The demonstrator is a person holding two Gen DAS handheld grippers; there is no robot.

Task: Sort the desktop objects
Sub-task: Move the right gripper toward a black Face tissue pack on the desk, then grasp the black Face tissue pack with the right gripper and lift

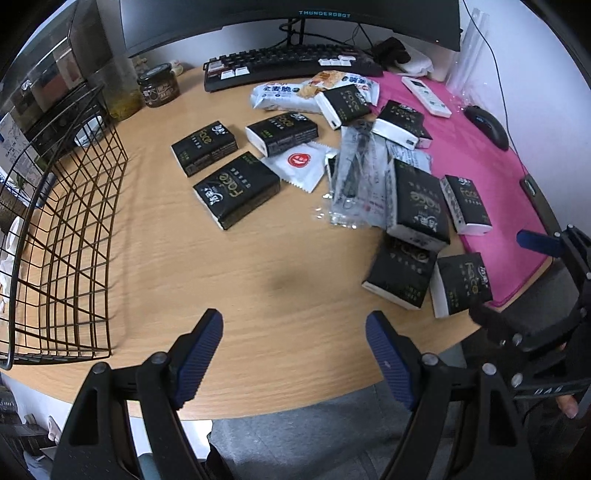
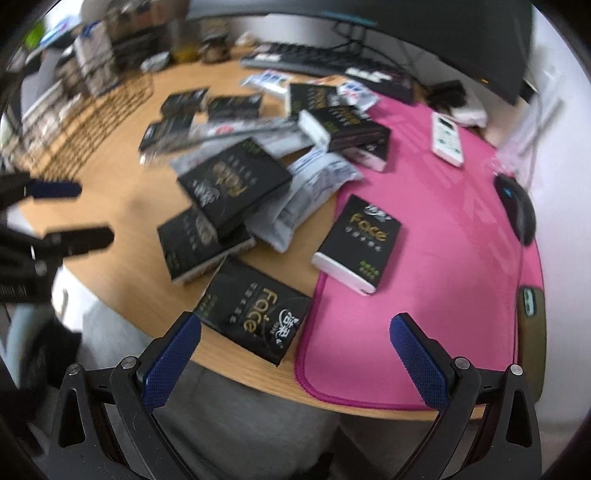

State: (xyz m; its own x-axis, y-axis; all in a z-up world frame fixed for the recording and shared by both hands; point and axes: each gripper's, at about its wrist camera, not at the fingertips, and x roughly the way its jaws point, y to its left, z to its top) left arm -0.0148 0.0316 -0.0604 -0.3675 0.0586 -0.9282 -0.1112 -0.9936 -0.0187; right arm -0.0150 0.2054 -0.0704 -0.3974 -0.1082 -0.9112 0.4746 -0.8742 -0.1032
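Note:
Several black "Face" tissue packs (image 1: 236, 190) lie scattered on the wooden desk (image 1: 221, 266), mixed with snack bags (image 1: 284, 94), a white sachet (image 1: 301, 164) and a clear packet (image 1: 354, 173). My left gripper (image 1: 293, 354) is open and empty above the desk's front edge. My right gripper (image 2: 295, 354) is open and empty, just short of a tissue pack (image 2: 255, 308) at the desk edge. Another pack (image 2: 360, 243) lies on the pink mat (image 2: 436, 258). The right gripper also shows in the left wrist view (image 1: 535, 243), the left gripper in the right wrist view (image 2: 74, 210).
A black wire basket (image 1: 62, 236) stands at the left. A keyboard (image 1: 280, 64), monitor (image 1: 288, 18), jar (image 1: 159, 85), white remote (image 1: 426, 96), black mouse (image 1: 487, 125) and a phone (image 2: 532, 321) lie around the back and right.

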